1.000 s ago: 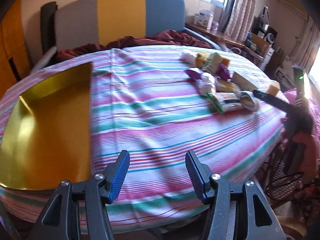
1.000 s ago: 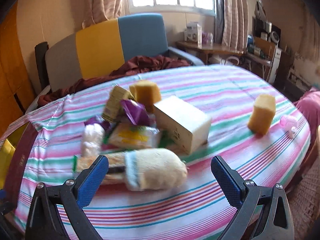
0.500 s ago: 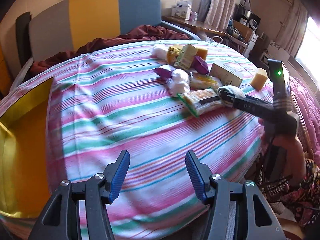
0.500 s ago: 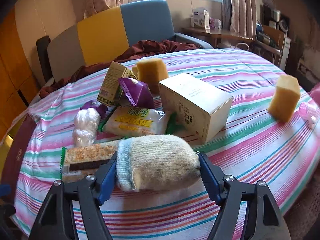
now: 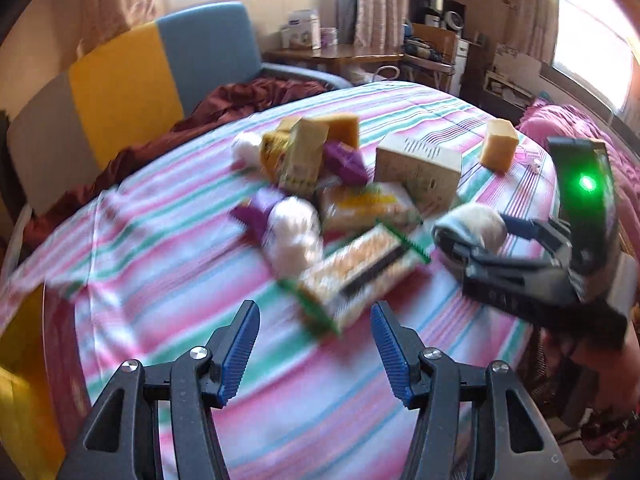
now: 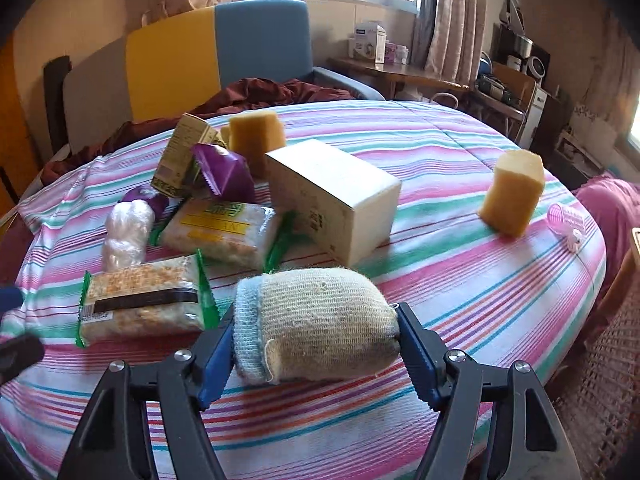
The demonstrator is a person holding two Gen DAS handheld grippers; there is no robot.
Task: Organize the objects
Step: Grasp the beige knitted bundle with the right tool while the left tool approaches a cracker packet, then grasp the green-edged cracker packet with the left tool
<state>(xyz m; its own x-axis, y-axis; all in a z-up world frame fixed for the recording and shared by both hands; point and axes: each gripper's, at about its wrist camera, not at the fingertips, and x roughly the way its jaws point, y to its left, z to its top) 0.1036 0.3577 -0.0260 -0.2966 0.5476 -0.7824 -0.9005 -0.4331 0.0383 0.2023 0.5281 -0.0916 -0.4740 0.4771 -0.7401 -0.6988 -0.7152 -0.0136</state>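
Observation:
A rolled beige and blue knit sock lies on the striped tablecloth, and my right gripper is shut on it, both blue pads pressed against its ends. The left wrist view shows the same sock in the right gripper at the right. My left gripper is open and holds nothing, just short of a green-edged snack bar. Behind it sits a pile: a white plastic bundle, a yellow-labelled packet, a purple wrapper, a cream box and a sponge.
A second sponge and a pink hair roller stand apart at the right edge of the table. A yellow box sits at the left edge. A grey, yellow and blue sofa with a maroon cloth stands behind the table.
My right gripper closed from wide open onto the sock. My left gripper swung right from the yellow box toward the pile, staying open.

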